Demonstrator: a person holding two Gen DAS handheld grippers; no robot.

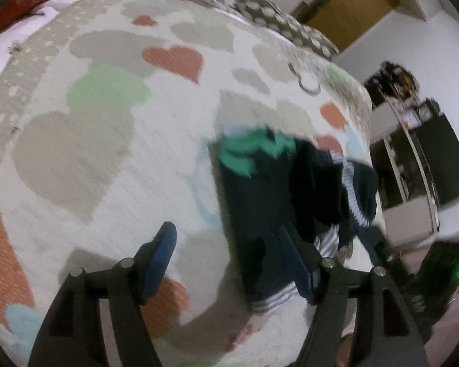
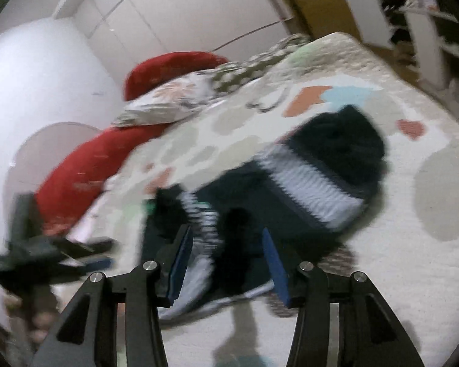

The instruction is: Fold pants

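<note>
The pants (image 1: 260, 202) lie bunched near the edge of the bed (image 1: 76, 153), on a quilted spread printed with hearts. They are dark, soft and knitted-looking, with white-and-navy striped ribbed bands (image 2: 315, 183) and a patch of bright green (image 1: 251, 150) showing at one end. Nothing is laid flat: one part humps up in a rounded lump and the rest lies creased under it, so I judge the work to be at the gathering or first fold, well short of a neat stack.

The left gripper (image 1: 229, 263) hangs low over the near end of the pants with its blue-padded fingers wide apart; one finger (image 1: 162, 257) is over bare spread and the other is over the dark cloth. It holds nothing.

The right gripper (image 2: 226, 266) is also spread, and cloth sits between its fingers, a striped band and a dark fold, but the pads do not appear to press on it. Blur makes contact hard to judge.

The next move, as I see it, calls for pinching a band edge and drawing the cloth out flat before folding. The fabric looks limp and stretchy, so it may sag and slip from a shallow pinch.

A red pillow (image 2: 113, 159) and a patterned one (image 2: 174, 101) lie at the head.
</note>
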